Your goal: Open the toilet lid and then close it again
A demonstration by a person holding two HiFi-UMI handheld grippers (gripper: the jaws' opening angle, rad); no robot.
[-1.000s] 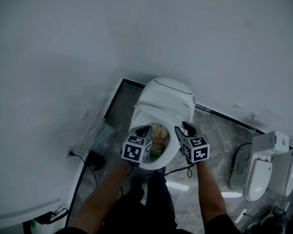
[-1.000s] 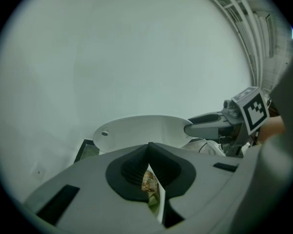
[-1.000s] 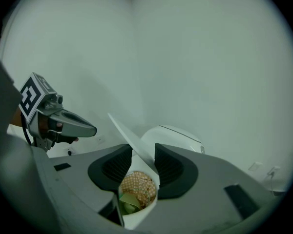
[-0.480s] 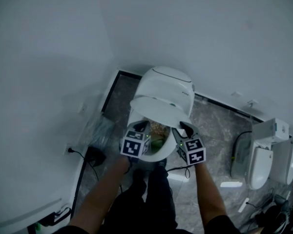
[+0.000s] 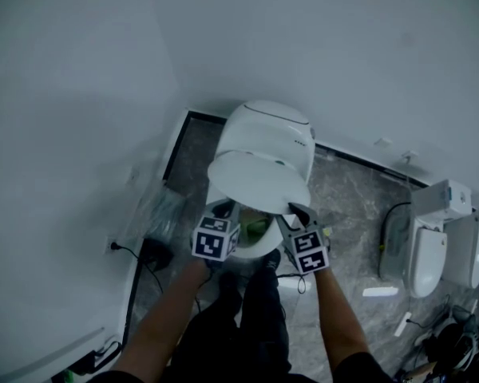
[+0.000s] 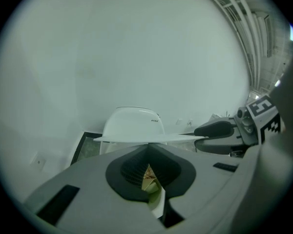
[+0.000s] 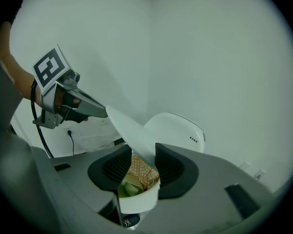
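Toilet lid (image 5: 259, 180) tilted — edge between right gripper (image 5: 298, 209) jaws, over left gripper (image 5: 223, 207) jaws.

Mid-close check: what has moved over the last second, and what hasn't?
The toilet lid has swung down from upright to near level, hiding most of the bowl. Both grippers came down with it: the left gripper under its front edge, the right gripper with the rim between its open jaws. The other toilets stay put.
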